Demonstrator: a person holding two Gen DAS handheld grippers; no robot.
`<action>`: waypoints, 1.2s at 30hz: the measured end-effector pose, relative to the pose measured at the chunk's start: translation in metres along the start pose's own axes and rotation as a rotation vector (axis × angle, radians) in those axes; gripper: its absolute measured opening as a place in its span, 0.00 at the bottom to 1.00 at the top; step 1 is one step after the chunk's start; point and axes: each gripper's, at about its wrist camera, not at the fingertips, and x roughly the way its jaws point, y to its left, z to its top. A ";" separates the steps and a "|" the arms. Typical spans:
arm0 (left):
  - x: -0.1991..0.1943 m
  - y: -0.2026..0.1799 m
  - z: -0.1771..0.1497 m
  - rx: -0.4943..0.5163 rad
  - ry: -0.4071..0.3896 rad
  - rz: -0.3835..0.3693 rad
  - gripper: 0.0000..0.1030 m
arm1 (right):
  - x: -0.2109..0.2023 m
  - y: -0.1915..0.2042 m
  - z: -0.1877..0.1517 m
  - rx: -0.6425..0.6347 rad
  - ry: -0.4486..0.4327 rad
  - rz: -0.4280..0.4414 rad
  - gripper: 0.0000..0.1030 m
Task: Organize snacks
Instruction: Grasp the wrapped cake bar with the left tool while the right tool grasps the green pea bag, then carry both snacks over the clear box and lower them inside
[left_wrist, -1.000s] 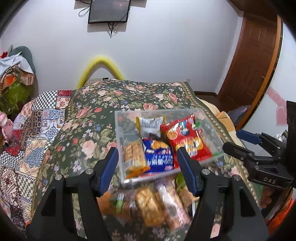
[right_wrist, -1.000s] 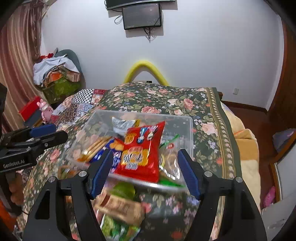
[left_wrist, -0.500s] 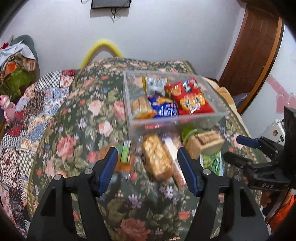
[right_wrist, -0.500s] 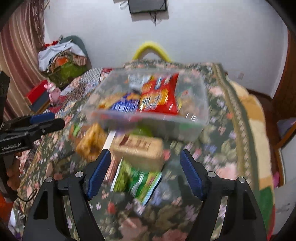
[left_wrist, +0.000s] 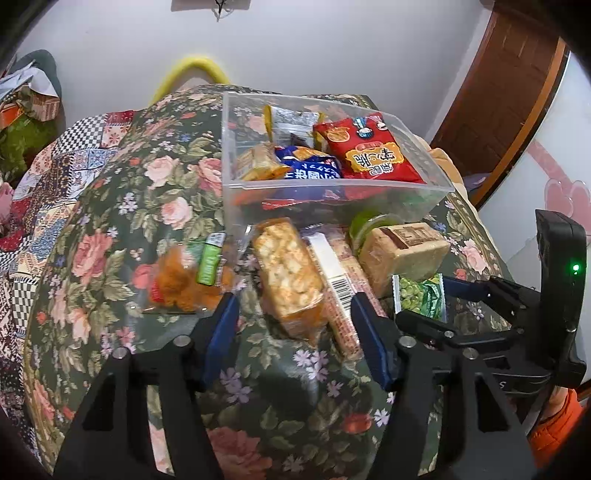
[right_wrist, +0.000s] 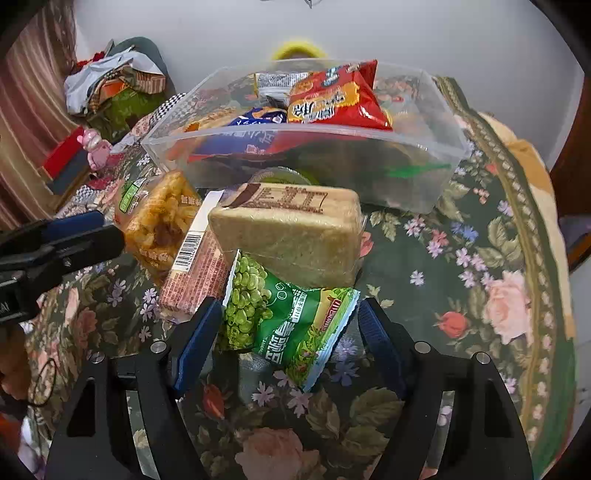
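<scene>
Judging green pea packet (right_wrist: 284, 325) light, crinkly, slippery foil; best pinched across flat middle, not sealed edge. Lies flat on floral bedspread (right_wrist: 461, 280), far end tucked under tan wrapped cake block (right_wrist: 291, 229), near end between spread fingers of right gripper (right_wrist: 291, 332), not clamped. Green print, peas pictured, white sealed edges. Beside it: pink barcode bar (right_wrist: 199, 273), then clear-wrapped crispy rice cake (left_wrist: 288, 277), soft and crumbly, needs gentle squeeze along long sides. Sits between wide-open left gripper (left_wrist: 295, 332) fingers, untouched. Further left, orange snack bag with green label (left_wrist: 184, 280), loose and squashy. Behind all, clear plastic bin (left_wrist: 236, 195) already holding red chip bag (left_wrist: 369, 155), blue bag (left_wrist: 310, 170) and others; puffy, crush-prone. Green round thing near bin wall, too hidden to name. Probably next: close on pea packet, lift into bin.
</scene>
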 end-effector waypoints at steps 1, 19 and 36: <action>0.003 -0.001 0.001 -0.002 0.006 -0.007 0.57 | 0.000 -0.002 0.000 0.009 0.000 0.010 0.72; 0.042 -0.002 0.011 -0.044 -0.009 0.048 0.39 | -0.018 -0.014 -0.009 0.016 -0.051 0.041 0.35; -0.010 -0.011 0.000 -0.020 -0.080 0.018 0.34 | -0.041 -0.018 -0.014 0.018 -0.092 0.042 0.17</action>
